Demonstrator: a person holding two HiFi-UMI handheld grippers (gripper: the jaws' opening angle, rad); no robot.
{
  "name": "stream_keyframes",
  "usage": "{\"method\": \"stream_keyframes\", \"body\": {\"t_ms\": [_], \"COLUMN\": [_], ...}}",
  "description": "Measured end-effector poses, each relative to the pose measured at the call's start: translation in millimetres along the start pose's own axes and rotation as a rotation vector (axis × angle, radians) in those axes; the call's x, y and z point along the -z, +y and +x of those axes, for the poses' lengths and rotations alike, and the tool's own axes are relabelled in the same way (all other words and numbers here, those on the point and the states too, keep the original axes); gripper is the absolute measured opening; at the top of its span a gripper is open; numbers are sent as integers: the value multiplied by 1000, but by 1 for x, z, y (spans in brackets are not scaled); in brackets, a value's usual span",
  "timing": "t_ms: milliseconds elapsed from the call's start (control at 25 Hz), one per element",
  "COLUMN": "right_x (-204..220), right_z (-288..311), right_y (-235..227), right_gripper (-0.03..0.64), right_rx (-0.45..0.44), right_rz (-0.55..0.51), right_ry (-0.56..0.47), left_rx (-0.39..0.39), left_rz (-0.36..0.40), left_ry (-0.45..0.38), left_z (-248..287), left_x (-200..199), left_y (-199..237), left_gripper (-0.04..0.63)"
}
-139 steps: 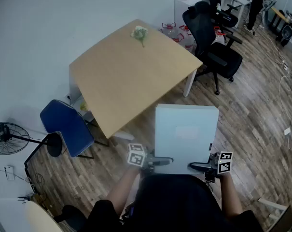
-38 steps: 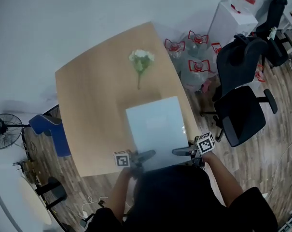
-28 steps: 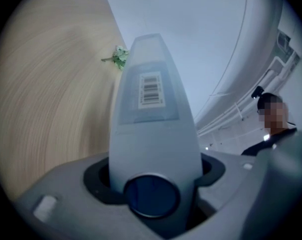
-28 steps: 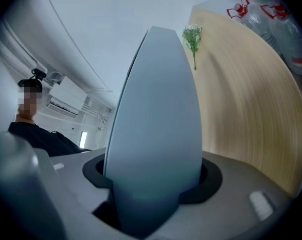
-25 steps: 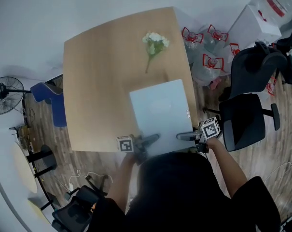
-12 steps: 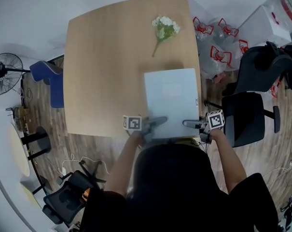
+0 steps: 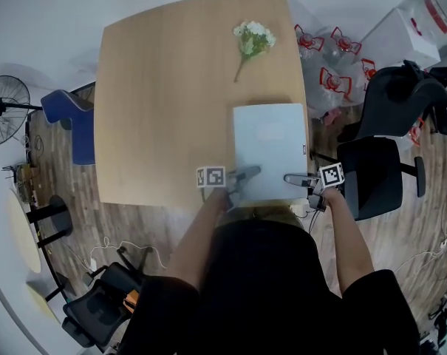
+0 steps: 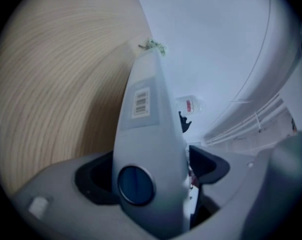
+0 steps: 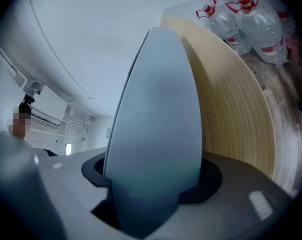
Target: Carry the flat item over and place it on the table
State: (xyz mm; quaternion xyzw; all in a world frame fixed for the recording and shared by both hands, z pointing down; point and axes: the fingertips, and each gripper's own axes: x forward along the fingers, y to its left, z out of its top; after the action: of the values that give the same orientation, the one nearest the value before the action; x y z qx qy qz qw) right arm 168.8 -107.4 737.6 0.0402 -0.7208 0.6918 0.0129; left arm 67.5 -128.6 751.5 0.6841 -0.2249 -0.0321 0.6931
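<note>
The flat item (image 7: pixel 269 150), a pale grey-blue panel with a barcode label, lies on the wooden table (image 7: pixel 164 95) near its front right corner. Its near edge sits between the jaws of both grippers. My left gripper (image 7: pixel 247 174) is at the near left corner. Its jaws are opening, and in the left gripper view a gap shows between the flat item (image 8: pixel 146 119) and one pad. My right gripper (image 7: pixel 294 177) is at the near right corner. Its pads still press the flat item (image 9: pixel 160 109) as they begin to ease apart.
A sprig of white flowers (image 7: pixel 253 39) lies at the table's far side. Water bottles (image 7: pixel 330 80) and a white box (image 7: pixel 404 39) stand right of the table, with a black office chair (image 7: pixel 386 161) nearer. A blue chair (image 7: pixel 64 117) and a fan (image 7: pixel 1 102) are on the left.
The flat item was carried from above the floor to the table and now rests on it, a little further right than half a second ago. Both grippers stay at its near edge.
</note>
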Motion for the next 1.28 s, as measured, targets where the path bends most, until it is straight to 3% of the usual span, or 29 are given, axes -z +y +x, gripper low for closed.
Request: {"method": "stream_keyframes", "body": {"t_ms": [120,320,600,760,1000,1120,1240,1280], "right_x": [-1,0,-2,-2,-8,-10,-14,-17], "right_z": [-4,1,-1,-9,-18,-27,-42,-47], "right_y": [-13,-18,-35,-46,-43,-43,-47,-48], "right_gripper": [331,330,371,397,426,436,432,398], "right_rx": [11,10,88,229,316,412,550,592], "right_rz": [32,20,-3,2,-115,-182,-237,-252], "right_ry": [-20,-4,23,9,-36,-65,-117,-146], "left_rx": [15,-36,-128,-132,-146,-170,-209,-221], "left_rz": [-25,4,66,61,64,62,109,125], "left_ry": [-69,-34,-11,-21,-15,-8,13,18], "left_z": [-3,1,7,3,6,6,7,8], "left_x": [-9,-4,1,1,1,2,5,6], "left_y": [6,16,25,27,28,29,30,30], "left_gripper": [423,426,423,422,417,414,403,399]}}
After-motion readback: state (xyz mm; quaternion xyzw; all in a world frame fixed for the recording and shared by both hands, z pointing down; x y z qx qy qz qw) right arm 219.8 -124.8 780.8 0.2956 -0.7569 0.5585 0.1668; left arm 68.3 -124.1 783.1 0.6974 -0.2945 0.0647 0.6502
